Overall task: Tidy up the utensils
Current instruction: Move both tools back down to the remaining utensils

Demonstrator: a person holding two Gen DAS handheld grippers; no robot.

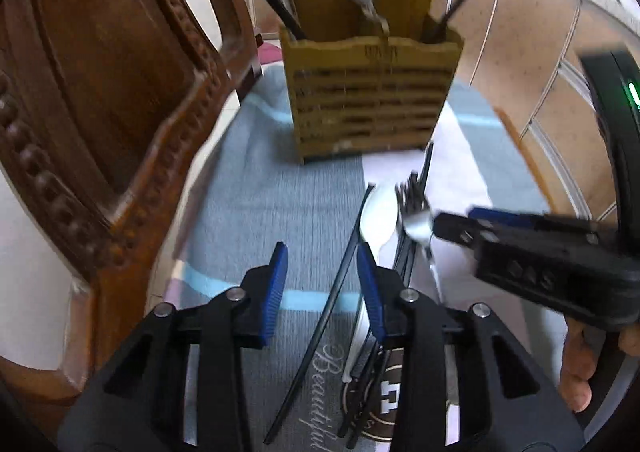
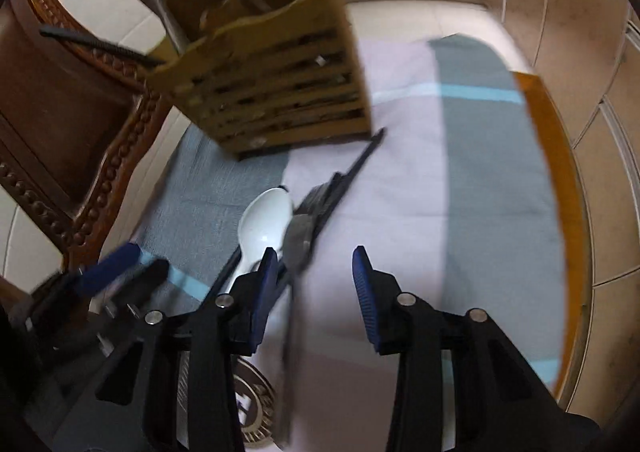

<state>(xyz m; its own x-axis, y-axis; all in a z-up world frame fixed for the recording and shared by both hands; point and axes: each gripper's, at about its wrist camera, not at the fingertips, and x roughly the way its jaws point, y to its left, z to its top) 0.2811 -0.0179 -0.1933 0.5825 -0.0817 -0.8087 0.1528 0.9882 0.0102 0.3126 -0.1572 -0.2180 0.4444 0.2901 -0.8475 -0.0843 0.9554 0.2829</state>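
Note:
A slatted wooden utensil holder (image 1: 368,92) (image 2: 272,84) stands on the mat with forks and black chopsticks in it. In front of it lie a white spoon (image 1: 380,216) (image 2: 264,220), a metal fork (image 1: 416,222) (image 2: 298,236) and several black chopsticks (image 1: 412,264). My left gripper (image 1: 322,252) is open low over the mat; one black chopstick (image 1: 336,292) runs between its blue pads, close to the right one, untouched. My right gripper (image 2: 316,252) (image 1: 460,222) is open at the fork, whose blurred handle lies between the fingers by the left pad.
A carved brown wooden chair (image 1: 100,112) (image 2: 60,112) stands close on the left. The grey, lilac and blue striped mat (image 1: 280,212) covers a wooden table whose edge (image 2: 560,212) shows on the right. A hand (image 1: 580,364) holds the right gripper. Tiled floor lies beyond.

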